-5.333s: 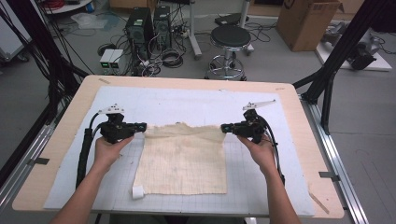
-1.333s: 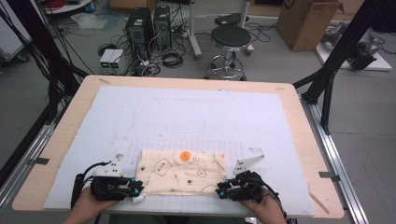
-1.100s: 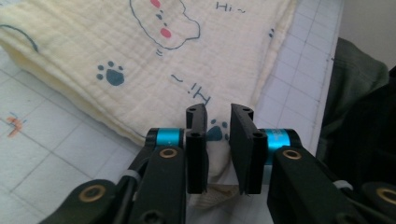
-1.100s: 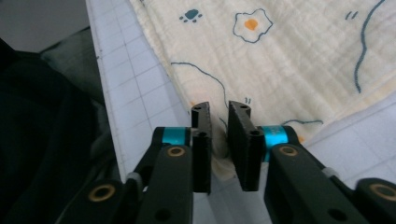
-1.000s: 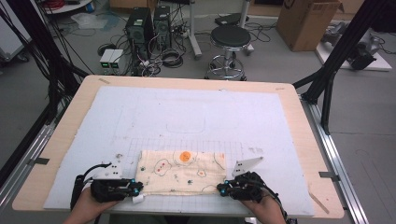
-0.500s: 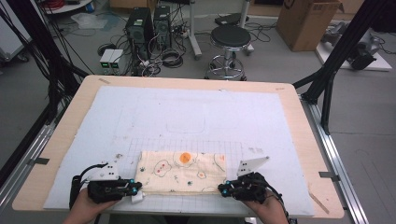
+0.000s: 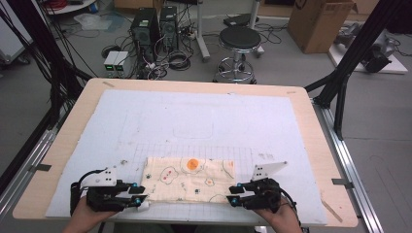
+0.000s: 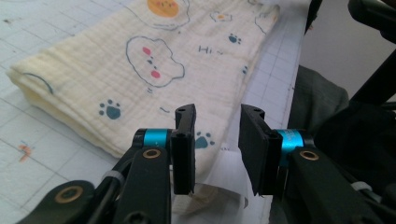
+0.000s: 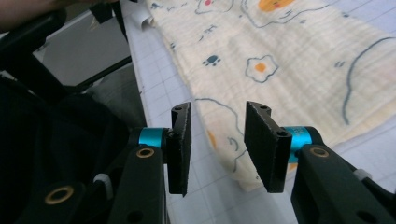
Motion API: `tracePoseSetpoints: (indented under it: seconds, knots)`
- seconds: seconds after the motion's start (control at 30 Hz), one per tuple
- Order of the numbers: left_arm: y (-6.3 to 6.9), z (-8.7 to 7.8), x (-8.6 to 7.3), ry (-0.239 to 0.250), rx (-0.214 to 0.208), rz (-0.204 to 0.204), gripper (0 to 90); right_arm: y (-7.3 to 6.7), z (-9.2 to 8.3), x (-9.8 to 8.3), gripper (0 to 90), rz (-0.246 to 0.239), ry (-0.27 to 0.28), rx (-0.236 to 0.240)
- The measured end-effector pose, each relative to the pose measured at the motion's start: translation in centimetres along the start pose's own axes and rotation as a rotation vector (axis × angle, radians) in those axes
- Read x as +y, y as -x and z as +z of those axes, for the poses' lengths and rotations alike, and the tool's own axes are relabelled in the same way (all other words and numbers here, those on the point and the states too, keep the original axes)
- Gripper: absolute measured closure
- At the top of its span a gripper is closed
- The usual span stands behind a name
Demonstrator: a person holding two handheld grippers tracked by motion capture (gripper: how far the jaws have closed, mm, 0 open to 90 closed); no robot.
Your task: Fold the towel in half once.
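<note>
A folded cloth (image 7: 191, 178), pale yellow and printed with eggs, paw marks and cloud shapes, is laid flat on the white gridded mat (image 7: 204, 121) near the front edge of the bench (image 7: 311, 126). In the high view the left claw (image 7: 142, 200) is seen at the cloth's front left corner and the right claw (image 7: 232, 199) at its front right corner, each pointed inward along the near edge, with a hand (image 7: 85, 221) behind the left one at the bottom of the frame. The jaws of both claws have just been opening and are now parted, released from the cloth. In the left gripper view the left claw (image 8: 216, 144) is held just above the cloth's corner (image 8: 140, 74), where a white label (image 8: 224, 175) lies between and below the jaws without being pinched. In the right gripper view the right claw (image 9: 217, 140) is set over the front corner of the cloth (image 9: 280, 60); the fabric is seen through the gap, untouched by the pads.
</note>
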State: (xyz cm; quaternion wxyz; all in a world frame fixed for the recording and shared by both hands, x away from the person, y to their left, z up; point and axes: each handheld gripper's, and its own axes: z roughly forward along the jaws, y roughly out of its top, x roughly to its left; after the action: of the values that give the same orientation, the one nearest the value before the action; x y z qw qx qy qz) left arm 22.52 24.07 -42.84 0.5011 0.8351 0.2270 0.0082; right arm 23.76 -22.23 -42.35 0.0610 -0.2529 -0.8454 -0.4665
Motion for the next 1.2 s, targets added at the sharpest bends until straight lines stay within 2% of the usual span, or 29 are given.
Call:
tracePoseSetpoints:
  seconds: [0.17, 0.27, 0.4, 0.5, 0.6, 0.8, 0.93, 1.07, 1.2]
  knots:
    - [-0.1, 0.3, 0.8, 0.032, 0.008, -0.026, 62.9, 0.3, 0.0, 0.8, 64.6, 0.011, 0.016, -0.028]
    - [-0.3, 0.5, 1.4, 0.051, 0.013, -0.039, 64.1, 0.4, 0.4, 1.5, 67.1, 0.012, 0.022, -0.048]
    - [-0.8, 0.8, 2.0, 0.080, 0.040, -0.068, 68.2, 0.6, 0.8, 2.4, 72.2, 0.007, 0.033, -0.053]
    - [-1.2, 0.9, 2.3, 0.095, 0.045, -0.090, 71.2, 0.7, 1.0, 2.9, 74.1, 0.011, 0.037, -0.067]
    - [-1.5, 1.1, 2.7, 0.098, 0.061, -0.091, 76.8, 1.0, 1.2, 3.4, 77.2, 0.015, 0.043, -0.078]
    - [-2.1, 2.1, 4.1, 0.091, 0.095, -0.100, 88.9, 1.7, 1.9, 4.9, 85.5, 0.016, 0.036, -0.095]
    - [-2.9, 3.4, 5.2, 0.051, 0.105, -0.118, 89.6, 2.3, 2.8, 6.2, 89.6, 0.031, 0.036, -0.098]
    - [-3.9, 4.7, 6.2, 0.062, 0.098, -0.144, 89.6, 3.3, 4.0, 7.5, 89.6, 0.055, 0.042, -0.099]
    - [-4.7, 6.3, 7.0, 0.023, 0.115, -0.163, 89.6, 4.2, 5.9, 8.6, 89.6, 0.080, 0.023, -0.094]
